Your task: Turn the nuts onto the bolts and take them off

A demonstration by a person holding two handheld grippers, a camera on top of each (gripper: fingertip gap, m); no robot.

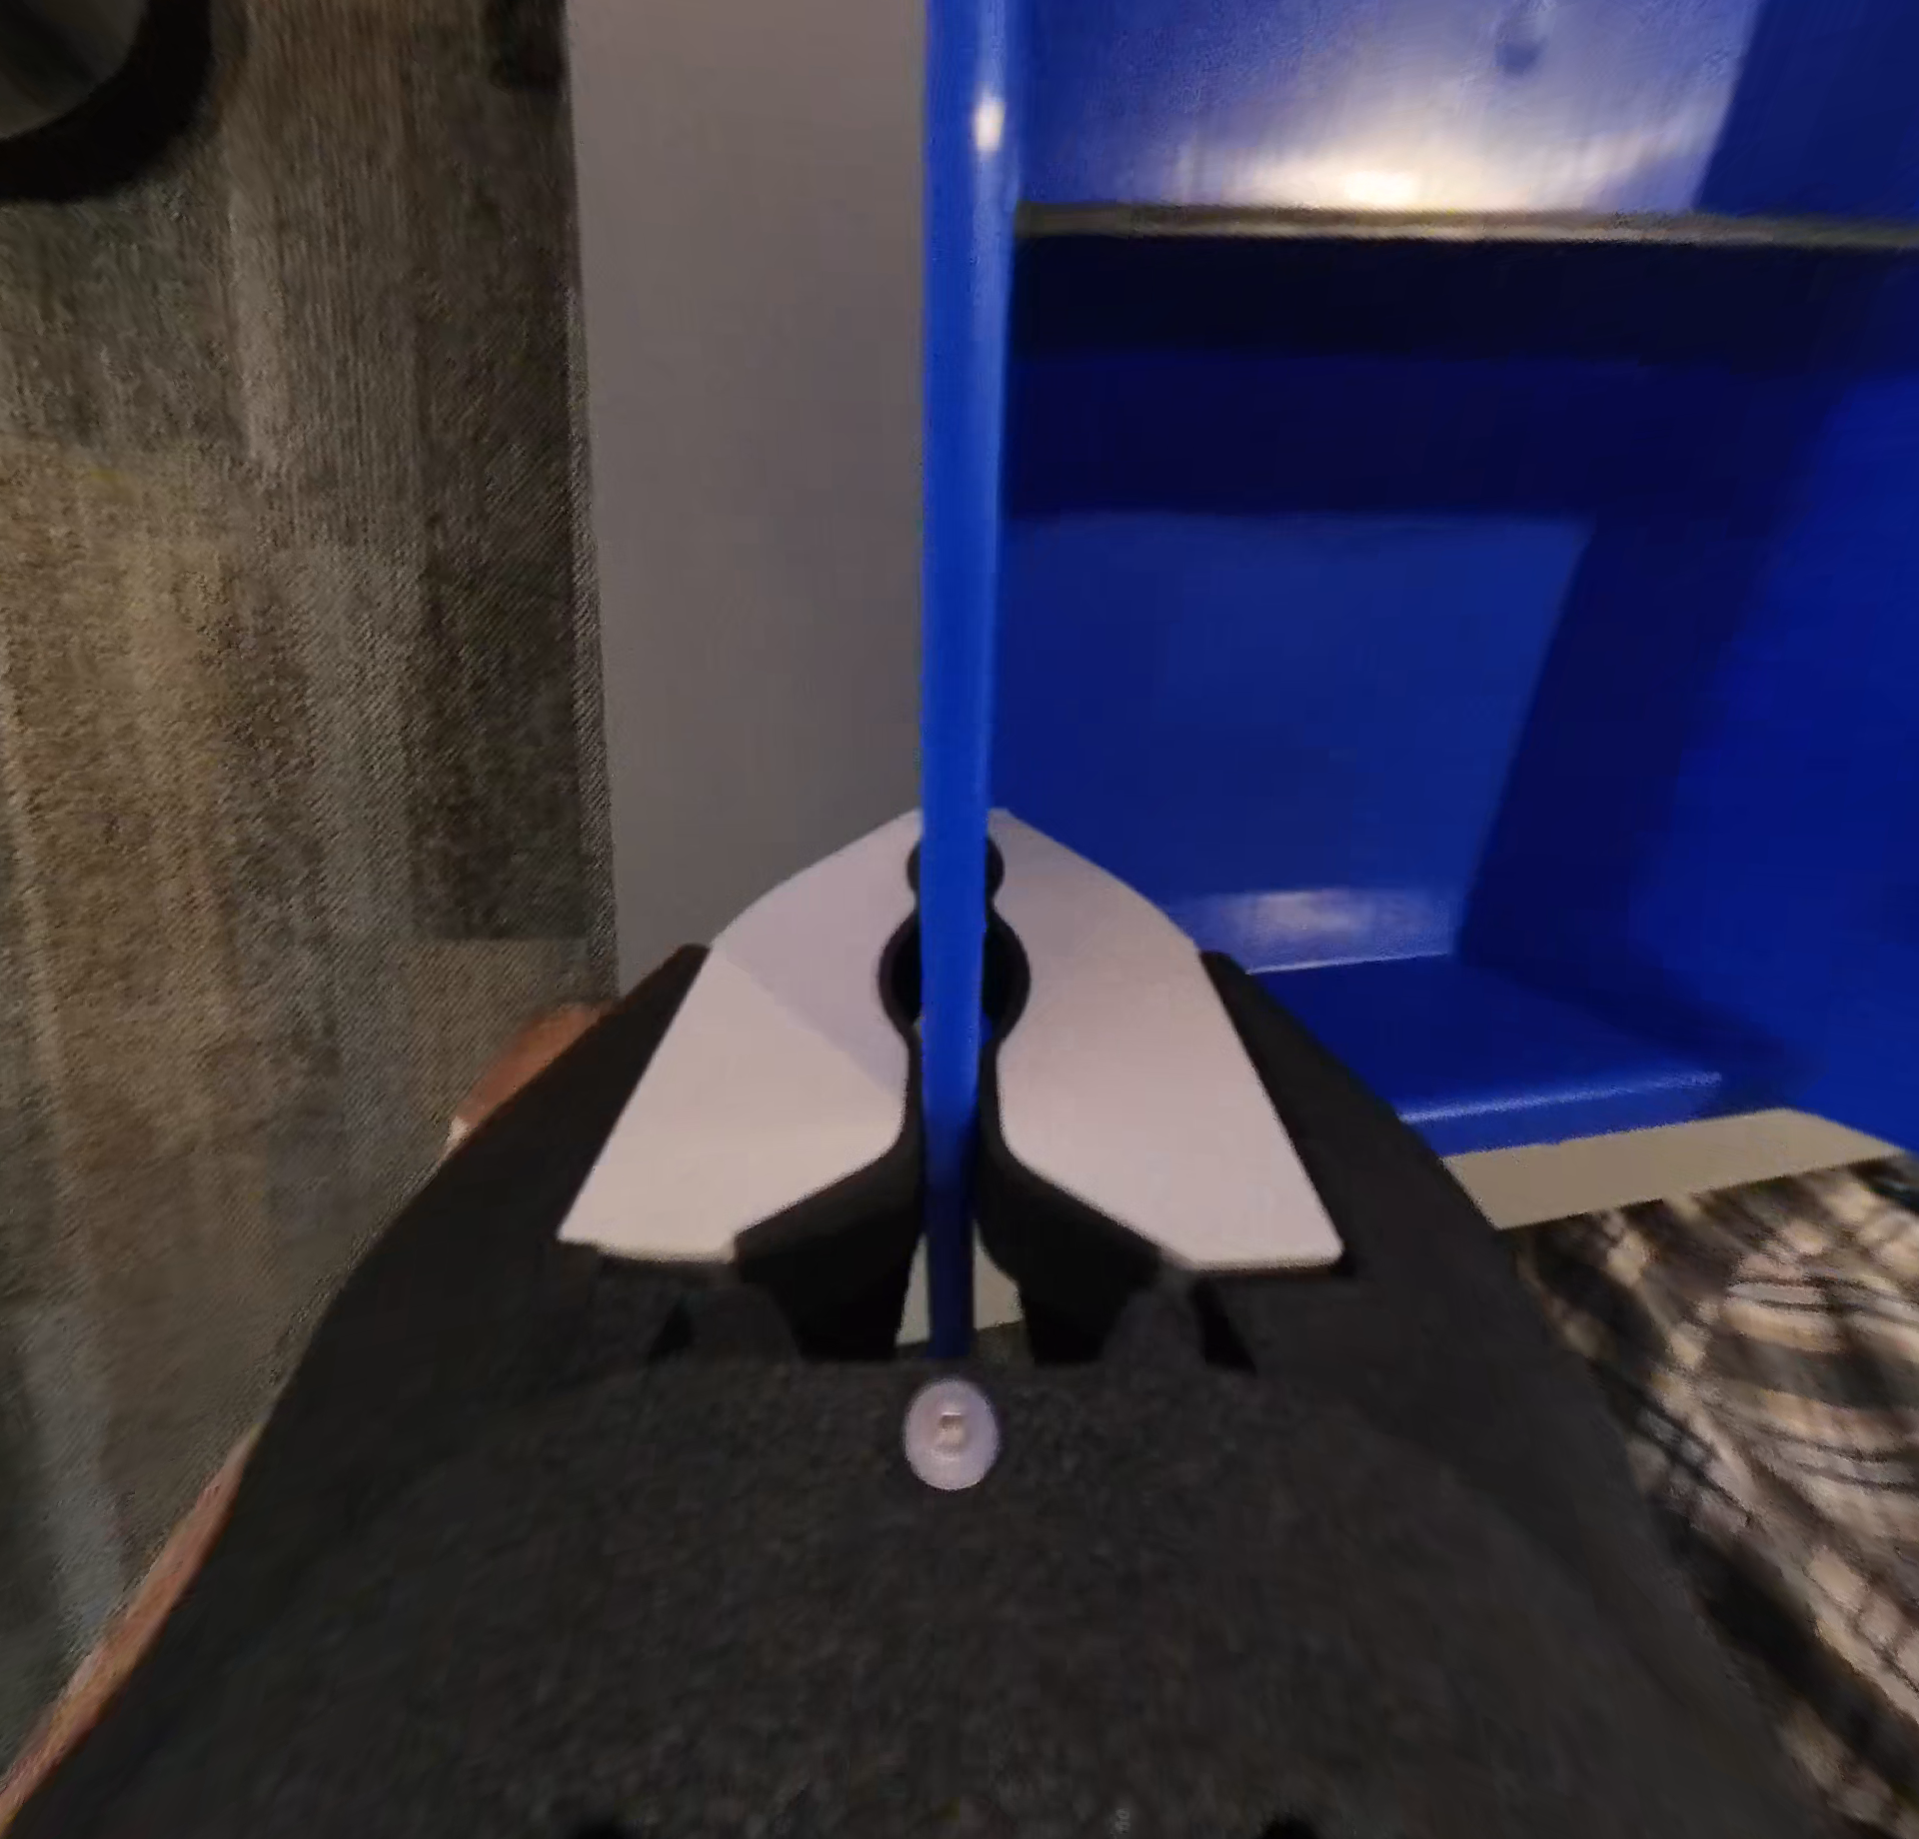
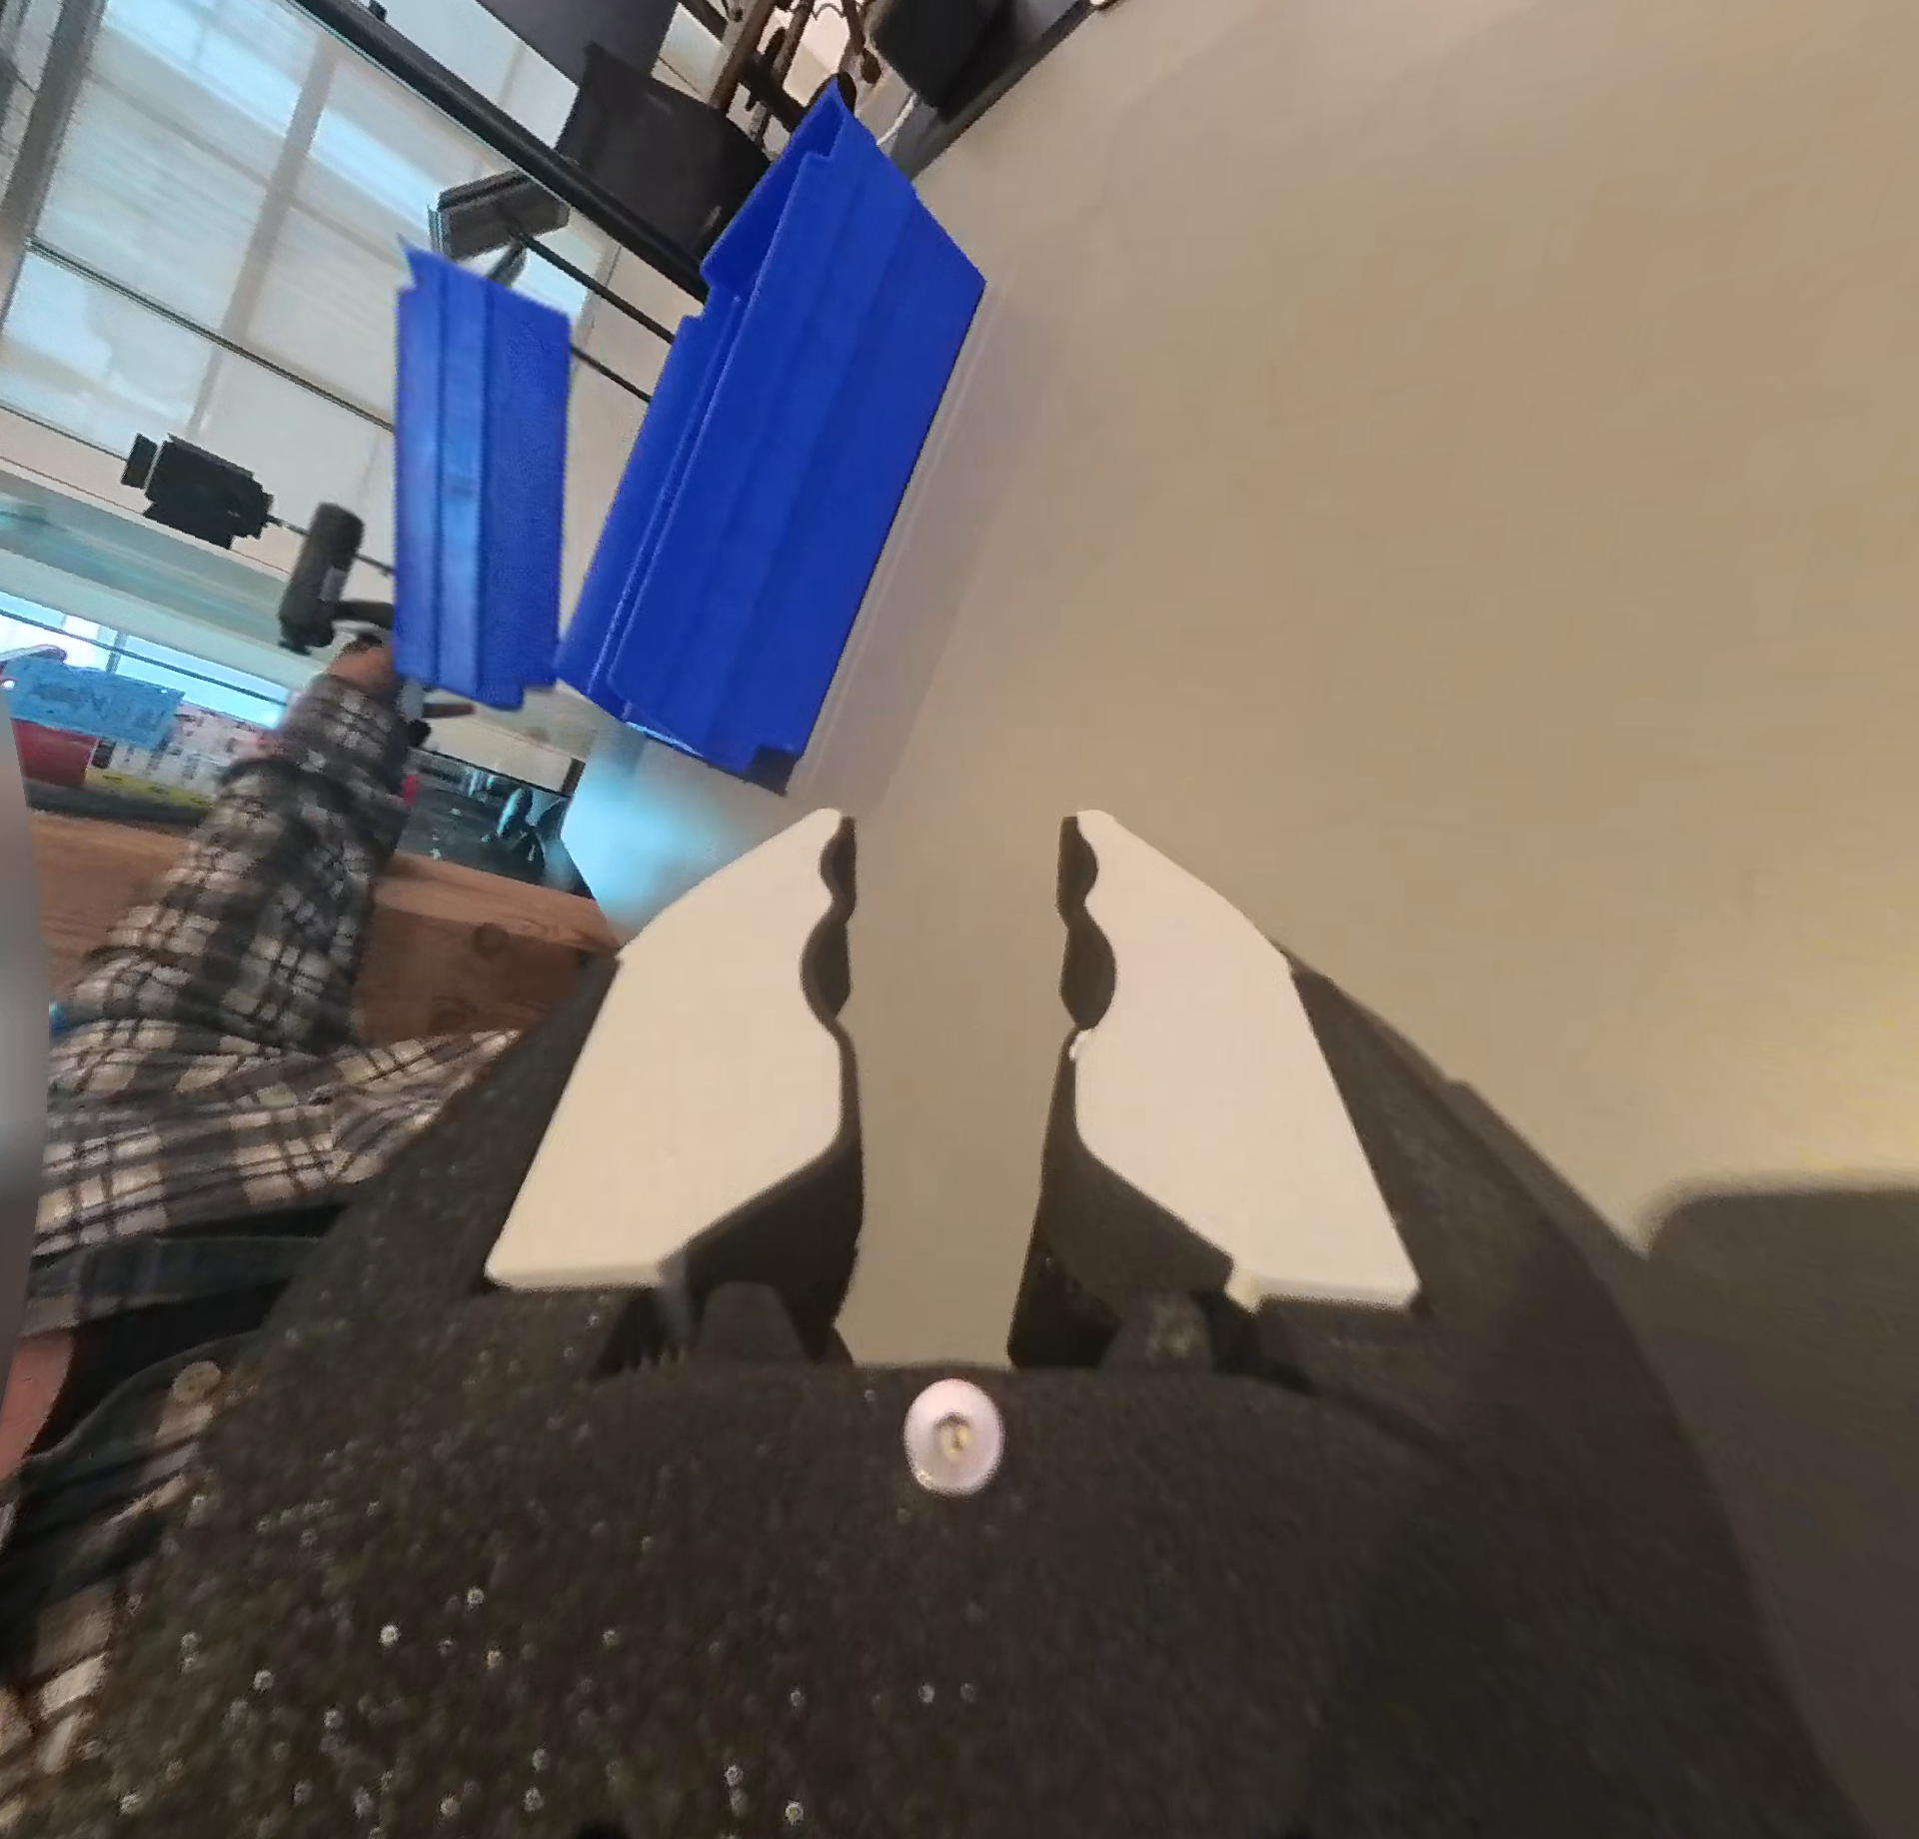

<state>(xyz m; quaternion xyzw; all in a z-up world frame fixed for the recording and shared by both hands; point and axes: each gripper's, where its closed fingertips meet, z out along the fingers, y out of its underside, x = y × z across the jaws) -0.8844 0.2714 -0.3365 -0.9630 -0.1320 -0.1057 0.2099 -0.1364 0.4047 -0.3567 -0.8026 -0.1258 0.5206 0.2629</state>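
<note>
No nuts or bolts show in either view. The left gripper (image 1: 950, 969), with black body and white fingers, is pinched tight on the thin side wall of a bright blue plastic bin (image 1: 1350, 730). The wall runs straight up between the fingers. The inside of this bin looks bare and shiny, with a dark ledge across it.

In the right wrist view, the right gripper (image 2: 957, 917) has its white fingers spread apart with nothing between them. It points along a plain beige table (image 2: 1454, 543). A second blue plastic bin (image 2: 789, 460) sits on the table ahead. The first bin hangs in the air just beside it, by a plaid sleeve (image 2: 239, 958). What is in the second bin cannot be seen. The table to the right of that bin is wide and open.
</note>
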